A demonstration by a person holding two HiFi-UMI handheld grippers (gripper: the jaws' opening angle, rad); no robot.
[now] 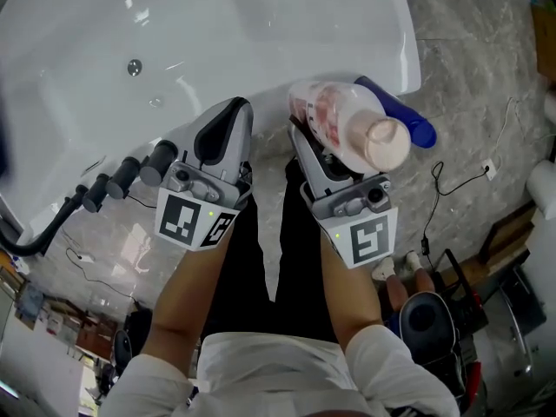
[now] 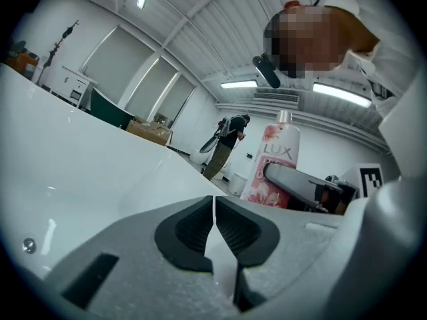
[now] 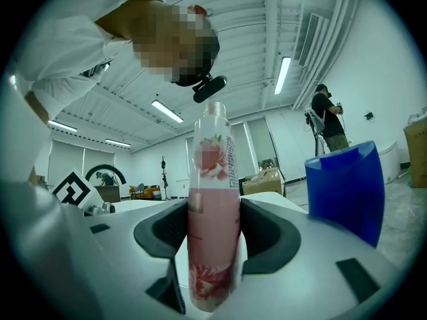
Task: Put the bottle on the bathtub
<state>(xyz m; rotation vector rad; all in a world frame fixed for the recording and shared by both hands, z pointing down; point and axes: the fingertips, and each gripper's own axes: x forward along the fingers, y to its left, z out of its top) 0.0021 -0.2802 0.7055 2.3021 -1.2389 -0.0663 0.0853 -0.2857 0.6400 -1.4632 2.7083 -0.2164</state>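
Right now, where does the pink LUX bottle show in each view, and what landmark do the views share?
Head view: LUX bottle, right of centre, cap towards the camera.
Left gripper view: right of centre.
Right gripper view: centre, between the jaws.
Landmark: white bathtub, head and left gripper views.

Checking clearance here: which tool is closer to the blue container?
Right. The right tool, shut on the pink bottle, sits just beside the blue container; the left tool is farther left.

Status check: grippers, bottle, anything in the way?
Left gripper shut, empty. Right gripper shut on pink LUX bottle, upright at bathtub edge. Blue bottle close beside it, may crowd placement.
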